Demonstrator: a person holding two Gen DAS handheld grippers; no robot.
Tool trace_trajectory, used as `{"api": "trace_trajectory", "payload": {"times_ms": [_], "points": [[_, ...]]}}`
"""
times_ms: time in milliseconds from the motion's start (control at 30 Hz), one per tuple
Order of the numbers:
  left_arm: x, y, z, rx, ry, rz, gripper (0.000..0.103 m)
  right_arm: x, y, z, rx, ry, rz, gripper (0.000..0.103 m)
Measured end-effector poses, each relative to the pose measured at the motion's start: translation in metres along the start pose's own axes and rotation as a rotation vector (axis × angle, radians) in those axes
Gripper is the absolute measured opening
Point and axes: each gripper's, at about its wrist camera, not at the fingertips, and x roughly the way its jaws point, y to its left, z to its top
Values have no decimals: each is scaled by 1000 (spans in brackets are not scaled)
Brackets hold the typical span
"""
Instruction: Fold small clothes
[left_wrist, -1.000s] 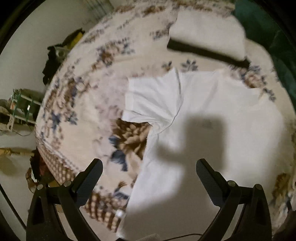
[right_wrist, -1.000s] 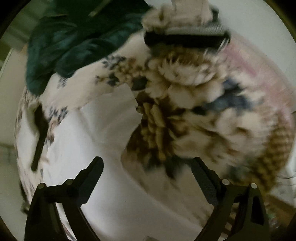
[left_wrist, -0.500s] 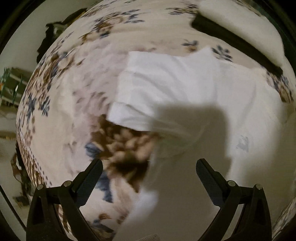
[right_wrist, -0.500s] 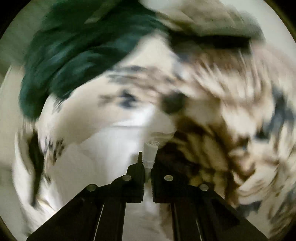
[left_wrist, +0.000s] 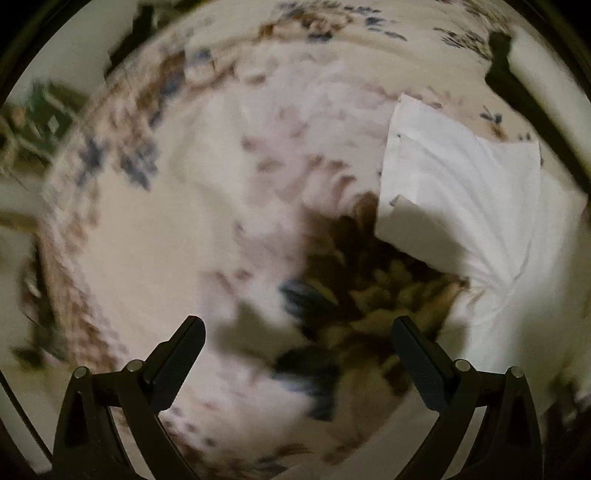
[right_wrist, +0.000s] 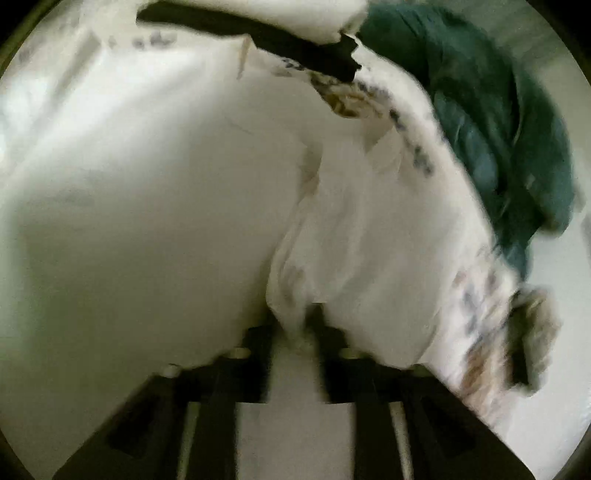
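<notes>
Two tools over bed, right one pinching white shirt, left one spread and holding nothing.
Left tool (left_wrist: 297, 354) has fingers wide apart above the floral blanket (left_wrist: 155, 236); brown-blue flower print sits between the fingers toward 1 o'clock. White shirt (left_wrist: 465, 206) lies on the blanket at 2 o'clock in left view, sleeve flat, creases fanning toward its armpit. Right tool (right_wrist: 295, 325) is pressed together on a bunched fold of the white shirt (right_wrist: 147, 221), cloth draping over both fingers and filling most of the right view. Dark green garment (right_wrist: 498, 122) lies at 2 o'clock beyond blanket edge. Black-edged pale cloth (right_wrist: 303, 55) at 12 o'clock. Both views motion-blurred.
</notes>
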Motion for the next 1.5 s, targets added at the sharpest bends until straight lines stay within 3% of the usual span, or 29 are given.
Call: {"api": "trace_trajectory", "payload": {"times_ms": [33,200,333,367,400,433,467,500,600,633,733,800,967,1033,1133,1167,1200,1267,1333,1500], "points": [[6,2,2,-39,26,-76,103,-6,-7,-9,47,13,66,69],[39,12,19,-306,108,-410,103,-4,-43,-49,285,136,217,69],[51,12,37,-426,66,-459,101,15,-71,-68,421,200,190,69],[50,10,40,-439,36,-462,97,19,-77,-72,448,205,181,69],[46,7,42,-442,7,-463,73,22,-81,-73,466,204,173,69],[43,2,46,-429,-21,-464,57,24,-84,-74,481,202,166,69],[42,0,49,-416,-32,-466,16,27,-86,-76,497,202,162,69],[39,-4,52,-400,-52,-490,3,28,-88,-77,511,203,159,69],[19,-20,58,-308,-146,-496,3,35,-100,-75,551,209,150,69],[10,-28,58,-269,-177,-494,3,37,-105,-72,566,211,150,69],[-35,-78,51,18,-308,-473,3,39,-113,-76,604,210,156,69],[-50,-118,34,195,-330,-486,3,42,-122,-78,623,209,161,69],[-48,-212,-37,583,-278,-483,5,44,-144,-97,615,235,154,69],[-35,-240,-64,739,-202,-443,7,44,-150,-105,614,252,156,69],[-37,-230,-82,753,-157,-466,9,39,-163,-112,617,251,182,69],[-40,-226,-80,740,-151,-471,24,37,-169,-115,612,246,190,69],[-43,-220,-76,726,-148,-471,61,33,-173,-118,604,241,193,69],[-49,-201,-66,678,-184,-433,101,26,-181,-119,587,231,206,69],[-50,-190,-50,636,-239,-383,101,21,-193,-121,581,231,216,69],[-17,-196,10,548,-244,-261,101,12,-223,-123,597,232,232,69]]}}
